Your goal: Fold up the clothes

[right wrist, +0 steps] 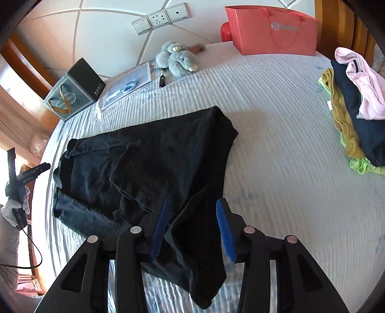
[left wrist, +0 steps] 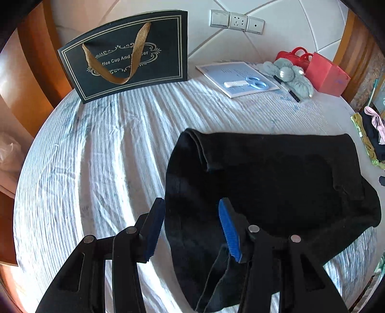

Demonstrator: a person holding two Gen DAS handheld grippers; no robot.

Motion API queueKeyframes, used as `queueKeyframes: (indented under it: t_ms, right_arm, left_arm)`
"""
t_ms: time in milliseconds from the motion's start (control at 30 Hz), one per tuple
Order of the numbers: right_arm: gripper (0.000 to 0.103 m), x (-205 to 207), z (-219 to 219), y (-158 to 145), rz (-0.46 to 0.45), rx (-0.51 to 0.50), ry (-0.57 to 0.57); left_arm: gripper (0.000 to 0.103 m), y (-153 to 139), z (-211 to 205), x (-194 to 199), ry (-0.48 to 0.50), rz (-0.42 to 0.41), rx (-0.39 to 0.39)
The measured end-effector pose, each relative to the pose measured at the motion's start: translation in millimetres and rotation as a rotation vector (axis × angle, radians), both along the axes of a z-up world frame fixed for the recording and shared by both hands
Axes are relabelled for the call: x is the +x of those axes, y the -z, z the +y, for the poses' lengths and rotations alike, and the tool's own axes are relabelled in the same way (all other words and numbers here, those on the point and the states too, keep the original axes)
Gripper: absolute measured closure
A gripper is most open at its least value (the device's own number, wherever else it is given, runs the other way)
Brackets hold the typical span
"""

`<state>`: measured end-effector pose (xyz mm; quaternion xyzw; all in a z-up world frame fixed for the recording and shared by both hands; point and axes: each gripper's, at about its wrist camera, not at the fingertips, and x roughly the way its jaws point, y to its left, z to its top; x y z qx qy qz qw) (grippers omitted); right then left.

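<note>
Both claws released above a half-folded black garment on the bed.

Left wrist view: the left claw points steeply down with jaws apart and nothing clamped, over the near left edge of the black garment on the bed; a blind re-grip could catch one layer and drag the fold open. Right wrist view: the right claw is also released, tilted down over the garment's near corner, which looks rumpled and may slump; the person's gloved hand holds the other tool at far left.

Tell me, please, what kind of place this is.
Most likely a bedroom. The black garment lies on a bed with a striped sheet, a padded headboard with wall sockets stands behind, and a pile of clothes waits at one side.
</note>
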<state>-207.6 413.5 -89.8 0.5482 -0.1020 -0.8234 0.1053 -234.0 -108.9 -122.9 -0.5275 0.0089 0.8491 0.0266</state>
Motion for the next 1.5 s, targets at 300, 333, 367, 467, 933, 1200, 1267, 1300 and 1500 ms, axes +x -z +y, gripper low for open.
queueKeyframes:
  t_ms: [300,333,367,467,933,1200,1267,1300,1500]
  right_arm:
    - [0.055,9,-18,17,-0.036,-0.043,-0.021]
    - [0.055,7,-21,19,-0.038,-0.047,-0.019]
    - [0.055,4,-23,22,-0.046,-0.044,-0.012]
    - [0.056,-3,-27,39,-0.093,-0.041,0.002]
    - [0.074,38,28,28,-0.021,-0.012,0.162]
    - [0.099,83,-2,42,-0.052,0.004,0.066]
    - [0.099,82,1,63,-0.117,0.046,0.094]
    - [0.099,82,1,66,-0.121,0.053,0.103]
    - [0.051,92,8,43,-0.054,0.149,0.166]
  left_arm:
    - [0.055,26,19,38,0.072,-0.044,-0.016]
    - [0.055,28,23,38,0.083,-0.039,-0.026]
    - [0.055,30,27,36,0.091,-0.040,-0.036]
    - [0.055,42,35,29,0.097,-0.071,-0.035]
    - [0.046,19,28,36,0.030,-0.036,-0.045]
    - [0.046,14,10,66,-0.010,-0.060,-0.088]
    - [0.045,20,8,71,-0.023,-0.068,-0.095]
    - [0.045,21,7,74,-0.031,-0.063,-0.092]
    - [0.045,-10,-3,86,-0.082,-0.016,-0.050]
